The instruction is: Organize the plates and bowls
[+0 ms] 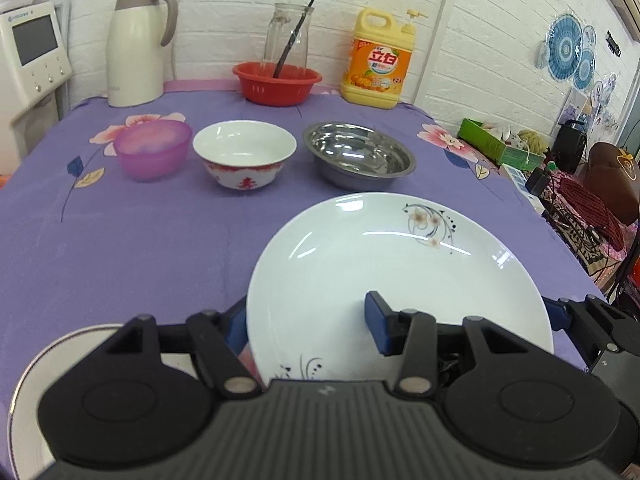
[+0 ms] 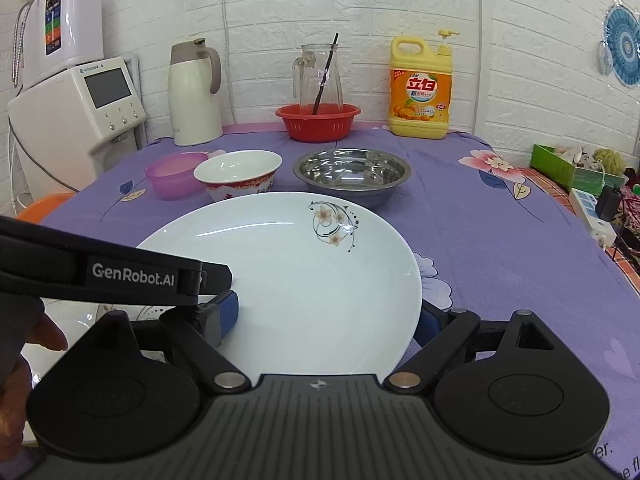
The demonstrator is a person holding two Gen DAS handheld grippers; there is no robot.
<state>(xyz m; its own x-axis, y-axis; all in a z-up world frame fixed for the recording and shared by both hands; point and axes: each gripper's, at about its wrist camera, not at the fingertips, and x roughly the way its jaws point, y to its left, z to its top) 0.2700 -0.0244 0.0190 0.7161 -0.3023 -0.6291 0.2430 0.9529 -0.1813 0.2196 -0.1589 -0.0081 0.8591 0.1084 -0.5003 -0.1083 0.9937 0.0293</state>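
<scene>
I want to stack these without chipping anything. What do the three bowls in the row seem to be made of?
Purple bowl: looks like frosted translucent plastic, matte, light glowing through the wall. White bowl with red pattern: probably glazed ceramic, glossy with sharp highlights. Metal bowl: seemingly stainless steel, mirror-like reflections inside.

My view: a small kitchen corner walled in white brick

I see a white brick-pattern wall behind a table under a purple floral cloth, a white appliance with a screen at the left, blue patterned round decorations on the right-hand wall, and a cluttered side area with a green box; the light is even and bright.
</scene>
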